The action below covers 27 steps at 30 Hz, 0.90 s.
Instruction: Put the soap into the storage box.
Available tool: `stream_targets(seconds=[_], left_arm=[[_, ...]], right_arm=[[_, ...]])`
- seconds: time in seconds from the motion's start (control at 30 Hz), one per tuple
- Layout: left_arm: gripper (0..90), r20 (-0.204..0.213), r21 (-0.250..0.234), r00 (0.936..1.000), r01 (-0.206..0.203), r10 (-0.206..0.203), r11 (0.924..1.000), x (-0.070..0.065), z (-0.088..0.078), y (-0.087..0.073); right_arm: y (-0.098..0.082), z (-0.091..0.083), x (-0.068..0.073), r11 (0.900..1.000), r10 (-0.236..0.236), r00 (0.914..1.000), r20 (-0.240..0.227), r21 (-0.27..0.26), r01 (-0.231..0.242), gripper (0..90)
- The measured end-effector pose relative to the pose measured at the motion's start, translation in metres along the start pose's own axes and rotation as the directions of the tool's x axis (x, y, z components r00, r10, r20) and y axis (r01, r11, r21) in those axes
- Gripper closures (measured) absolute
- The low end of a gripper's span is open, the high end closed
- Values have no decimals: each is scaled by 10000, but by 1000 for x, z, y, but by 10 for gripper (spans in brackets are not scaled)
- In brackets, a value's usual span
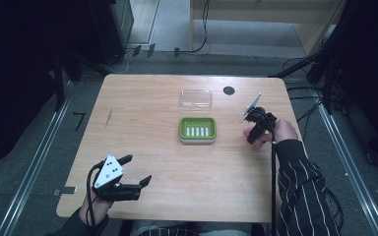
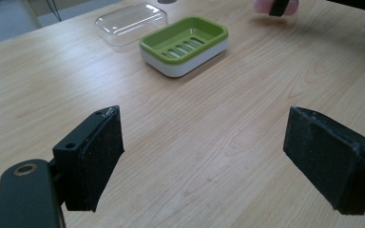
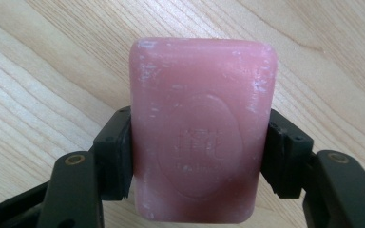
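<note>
Pink soap bar [image 3: 202,130], clamped in the right gripper [image 3: 199,156] by its two long sides, one black pad [image 3: 119,154] pressed flat against each. Jaws closed on it as far as the bar's width allows, so not together, but pinching firmly. Long axis of the bar running straight away from the gripper, in line with the jaws; rounded far end pointing out past the pads, broad face with an embossed oval stamp turned up toward the gripper's camera. Beneath it, bare wood grain of the table [image 3: 38,71]; whether resting on it or just above, cannot tell. From above, seen at the right side of the tabletop [image 1: 142,98] in the right gripper [image 1: 256,129], a little to the right of the green soap dish [image 1: 198,129], apart from it, with the hand [image 1: 280,132] and striped sleeve [image 1: 300,182] behind. Green dish near the table's centre, slotted floor up, white base under it. Just beyond it, clear lid [image 1: 196,98], lying flat and separate. Small dark round spot [image 1: 229,90] on the table near the far edge. Left gripper [image 1: 137,171] at the near left corner, jaws spread wide with nothing between them, pads [image 2: 102,159] well apart over bare wood, aimed toward the green dish [image 2: 185,42] and the clear lid [image 2: 130,21].
</note>
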State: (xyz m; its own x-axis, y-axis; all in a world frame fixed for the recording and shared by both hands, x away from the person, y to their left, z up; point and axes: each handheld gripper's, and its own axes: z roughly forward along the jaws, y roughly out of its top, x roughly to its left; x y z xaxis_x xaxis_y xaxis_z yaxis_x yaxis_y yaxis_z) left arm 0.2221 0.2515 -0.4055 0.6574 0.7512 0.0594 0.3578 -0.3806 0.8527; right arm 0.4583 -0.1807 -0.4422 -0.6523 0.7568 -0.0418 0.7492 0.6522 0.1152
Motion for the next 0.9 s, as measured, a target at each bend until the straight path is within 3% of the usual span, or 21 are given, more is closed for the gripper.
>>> stream_targets(seconds=[0.9], left_arm=[[140, -37, 30, 10000, 49, -49, 10000, 0, 0, -1]], right_arm=[[15, -18, 11, 9934, -1072, 9942, 83, -409, 1075, 384]])
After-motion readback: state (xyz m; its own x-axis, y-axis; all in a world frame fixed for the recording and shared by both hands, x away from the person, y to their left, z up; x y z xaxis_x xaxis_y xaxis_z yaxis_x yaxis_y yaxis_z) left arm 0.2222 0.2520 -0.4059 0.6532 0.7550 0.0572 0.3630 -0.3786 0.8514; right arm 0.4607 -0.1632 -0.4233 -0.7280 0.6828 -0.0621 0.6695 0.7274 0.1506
